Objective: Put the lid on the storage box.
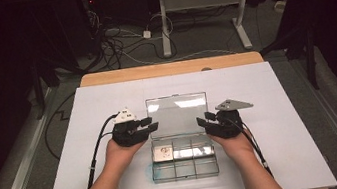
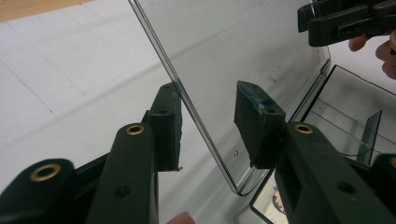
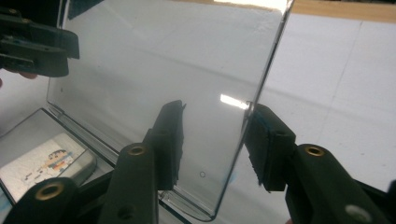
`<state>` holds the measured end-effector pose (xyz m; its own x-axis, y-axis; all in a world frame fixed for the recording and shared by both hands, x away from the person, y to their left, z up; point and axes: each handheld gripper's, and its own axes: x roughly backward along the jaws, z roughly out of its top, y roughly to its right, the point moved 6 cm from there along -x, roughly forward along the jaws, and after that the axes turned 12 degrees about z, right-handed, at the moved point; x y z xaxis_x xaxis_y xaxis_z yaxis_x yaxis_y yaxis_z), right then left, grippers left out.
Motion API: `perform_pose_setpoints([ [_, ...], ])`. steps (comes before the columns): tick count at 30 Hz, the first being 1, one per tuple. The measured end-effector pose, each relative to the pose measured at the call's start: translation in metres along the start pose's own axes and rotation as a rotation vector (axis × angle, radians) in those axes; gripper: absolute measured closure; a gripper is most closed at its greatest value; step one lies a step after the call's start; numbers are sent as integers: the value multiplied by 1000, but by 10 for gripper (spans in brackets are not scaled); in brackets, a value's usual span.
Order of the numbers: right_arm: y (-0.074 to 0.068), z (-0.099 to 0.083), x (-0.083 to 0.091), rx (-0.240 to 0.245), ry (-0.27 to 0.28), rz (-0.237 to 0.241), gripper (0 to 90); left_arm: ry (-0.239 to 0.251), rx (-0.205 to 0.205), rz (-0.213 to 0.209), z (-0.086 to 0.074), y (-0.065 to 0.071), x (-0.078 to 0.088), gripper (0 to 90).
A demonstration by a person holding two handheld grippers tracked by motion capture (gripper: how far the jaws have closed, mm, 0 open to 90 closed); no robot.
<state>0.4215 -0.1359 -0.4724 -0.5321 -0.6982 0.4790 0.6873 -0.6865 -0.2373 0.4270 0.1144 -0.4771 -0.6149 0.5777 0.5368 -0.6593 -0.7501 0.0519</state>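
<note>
High view: the clear box (image 1: 183, 160) sits near-centre on the counter (image 1: 287, 122), its lid (image 1: 178, 114) raised; left gripper (image 1: 149, 124) and right gripper (image 1: 206, 119) straddle the lid's side edges, jaws apart, not pressing

Box on the bench, lid up between the two grippers

The compartment box (image 1: 183, 162) sits on the bench (image 1: 287, 122); its raised lid (image 1: 177, 115) stands behind the compartments. The left gripper (image 1: 149, 124) has its fingers (image 2: 169, 126) astride the lid's left edge, the right gripper (image 1: 207, 119) astride the right edge. A small card (image 1: 163, 153) lies in the near-left compartment.
</note>
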Motion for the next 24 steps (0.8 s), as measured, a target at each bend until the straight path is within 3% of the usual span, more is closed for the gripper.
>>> perform_pose_setpoints([
  [8, -3, 3, 14, 61, 3, -27, 666, 23, -44, 26, 2, 6, 7, 647],
  [16, -7, 0, 35, 71, 38, -31, 737, 52, -29, 21, 1, 8, 13, 689],
  [24, -20, -16, 41, 95, 44, 18, 859, 76, -22, 11, -2, 13, 21, 701],
])
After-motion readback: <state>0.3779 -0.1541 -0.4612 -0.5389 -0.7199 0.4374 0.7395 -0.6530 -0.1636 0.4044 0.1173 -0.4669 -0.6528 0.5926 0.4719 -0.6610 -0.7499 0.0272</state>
